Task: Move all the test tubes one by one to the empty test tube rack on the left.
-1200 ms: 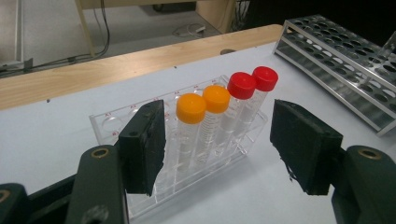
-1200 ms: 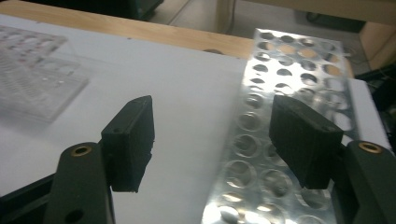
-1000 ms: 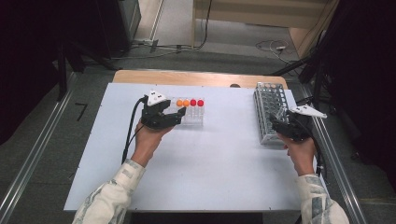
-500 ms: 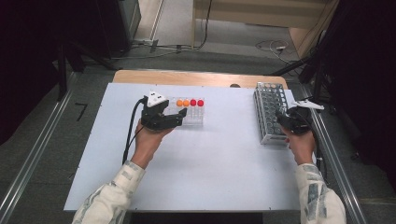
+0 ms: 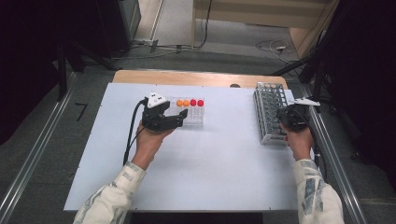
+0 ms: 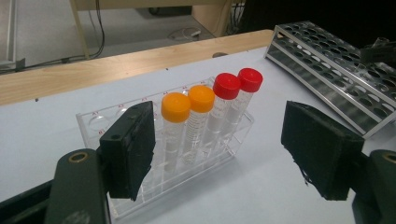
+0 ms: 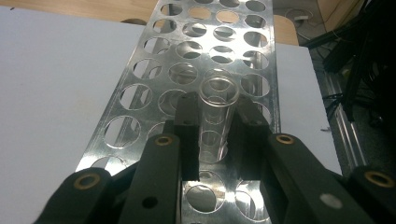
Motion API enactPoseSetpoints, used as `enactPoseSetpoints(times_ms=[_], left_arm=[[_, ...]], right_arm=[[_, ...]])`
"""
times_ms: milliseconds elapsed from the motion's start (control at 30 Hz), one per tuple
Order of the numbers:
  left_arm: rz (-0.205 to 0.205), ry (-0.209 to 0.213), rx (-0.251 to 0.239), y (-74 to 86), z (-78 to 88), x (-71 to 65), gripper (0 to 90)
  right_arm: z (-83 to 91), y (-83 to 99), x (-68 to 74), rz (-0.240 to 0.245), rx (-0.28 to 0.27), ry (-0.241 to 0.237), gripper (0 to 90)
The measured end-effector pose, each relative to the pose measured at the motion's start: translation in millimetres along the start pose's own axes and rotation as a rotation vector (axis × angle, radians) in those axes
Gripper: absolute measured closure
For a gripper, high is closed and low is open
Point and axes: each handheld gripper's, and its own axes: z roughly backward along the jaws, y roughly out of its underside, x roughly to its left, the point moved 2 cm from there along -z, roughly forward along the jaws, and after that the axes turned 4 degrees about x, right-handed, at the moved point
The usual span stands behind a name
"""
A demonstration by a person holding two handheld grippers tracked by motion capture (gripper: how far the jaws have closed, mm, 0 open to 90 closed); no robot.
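Clamped between the jaws of the right gripper (image 7: 215,135) is a clear glass tube (image 7: 217,119), held upright with its open mouth up, over the near rows of the metal rack (image 7: 140,98). Seen from the high view, this gripper (image 5: 286,117) is held at the near right edge of the rack (image 5: 270,100) on the white table (image 5: 201,172). At the left, the left gripper (image 6: 217,149) is spread wide with nothing between its pads, just before a clear plastic rack (image 6: 140,186). Two orange-capped tubes (image 6: 176,107) and two red-capped tubes (image 6: 227,86) are stood in that rack in a row. Farther back, the table's wooden edge (image 5: 187,77) is seen.
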Motion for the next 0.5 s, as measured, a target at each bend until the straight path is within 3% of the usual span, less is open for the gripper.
enactPoseSetpoints(times_ms=[200, 500], left_arm=[[0.003, -0.001, -0.002, -0.1, 1.6, 1.1, 26.6], [-0.001, 0.004, -0.005, 0.3, 1.4, -1.8, 26.6]], right_arm=[[6.2, -3.0, 0.7, 0.008, -0.021, -0.001, 72.6], [33.0, -21.3, 0.4, 0.011, -0.084, -0.008, 72.8]])
